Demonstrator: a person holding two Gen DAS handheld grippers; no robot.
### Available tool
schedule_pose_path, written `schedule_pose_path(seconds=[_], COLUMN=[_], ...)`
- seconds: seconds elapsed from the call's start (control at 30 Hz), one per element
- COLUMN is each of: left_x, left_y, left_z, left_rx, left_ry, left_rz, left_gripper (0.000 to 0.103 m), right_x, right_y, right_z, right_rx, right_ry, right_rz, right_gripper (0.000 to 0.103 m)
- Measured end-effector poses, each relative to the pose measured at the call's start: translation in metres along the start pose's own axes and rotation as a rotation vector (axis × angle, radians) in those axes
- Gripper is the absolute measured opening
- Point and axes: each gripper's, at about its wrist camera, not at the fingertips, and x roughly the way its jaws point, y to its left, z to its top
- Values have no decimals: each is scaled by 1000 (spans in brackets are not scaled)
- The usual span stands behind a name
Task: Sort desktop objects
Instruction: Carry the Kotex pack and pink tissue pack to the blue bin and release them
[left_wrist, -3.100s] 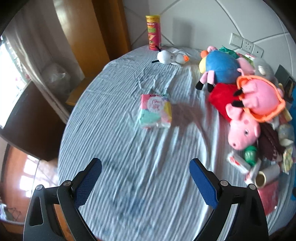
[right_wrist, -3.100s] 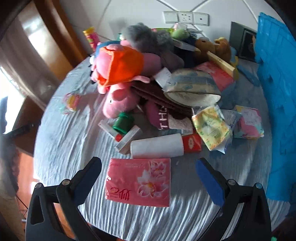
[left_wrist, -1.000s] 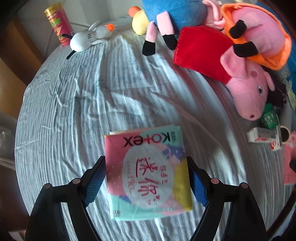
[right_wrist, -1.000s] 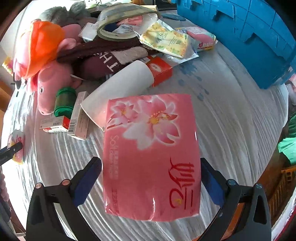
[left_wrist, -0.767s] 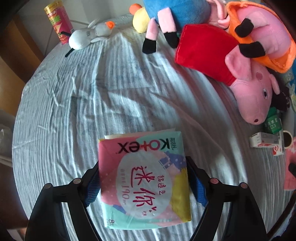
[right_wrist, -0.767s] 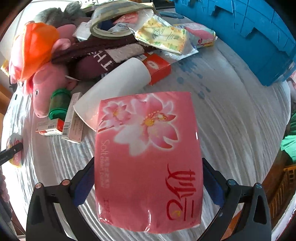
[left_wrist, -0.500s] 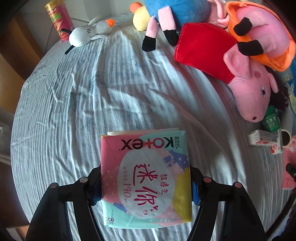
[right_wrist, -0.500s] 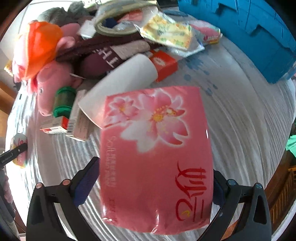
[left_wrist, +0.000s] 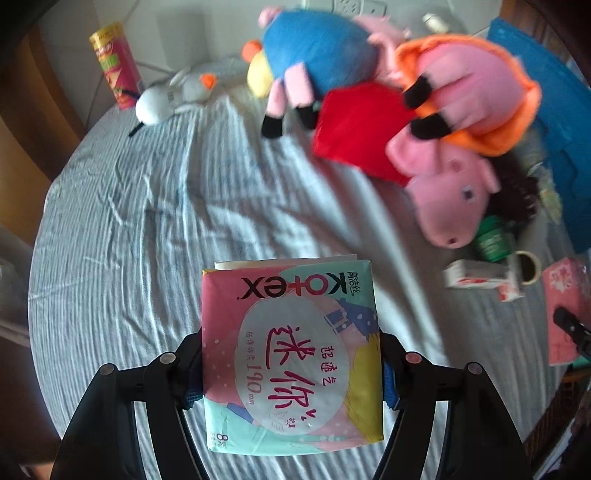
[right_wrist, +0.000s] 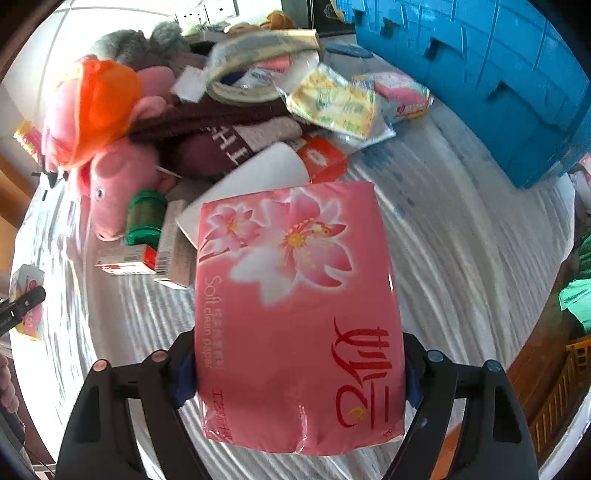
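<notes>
Grippers now clamped, Kotex pack (left_wrist: 291, 354), tissue pack (right_wrist: 299, 317) lifted

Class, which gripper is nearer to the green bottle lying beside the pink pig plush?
Right. The right gripper, holding the pink tissue pack, sits close beside the green bottle; the left gripper lies farther across the table.

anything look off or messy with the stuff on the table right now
Nothing looks spilled or damaged. Both packs sit square in their grips: the Kotex pack in the left gripper, the pink tissue pack in the right gripper. The only mess is the unsorted heap of toys and packets beside the blue bin.
</notes>
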Motion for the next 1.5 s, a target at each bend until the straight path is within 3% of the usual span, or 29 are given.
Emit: schedule_pose_path(seconds=[0.33,0.63,0.87,1.27,1.5], left_x=[-71,-112,-150,-169,-184], left_y=[-49,-125,-193,-258,-331], left_z=[18,41,55,105,148], left_rx=[34,-2,-28,10,23], left_ry=[-136,-257,-335,-432,-507], left_rz=[-51,-13,14,-10,-24], left_gripper=[70,70,70,70,70], right_x=[-41,-119,-146,-184,-199], right_y=[-16,-56,-91,-122,-193], right_z=[55,111,148,205,248], right_rx=[-61,-316,-384,-406,-392], right_ry=[-119,-270,-329,-472,-541], right_rz=[54,142,182,120,104], right_gripper=[82,82,82,82,82])
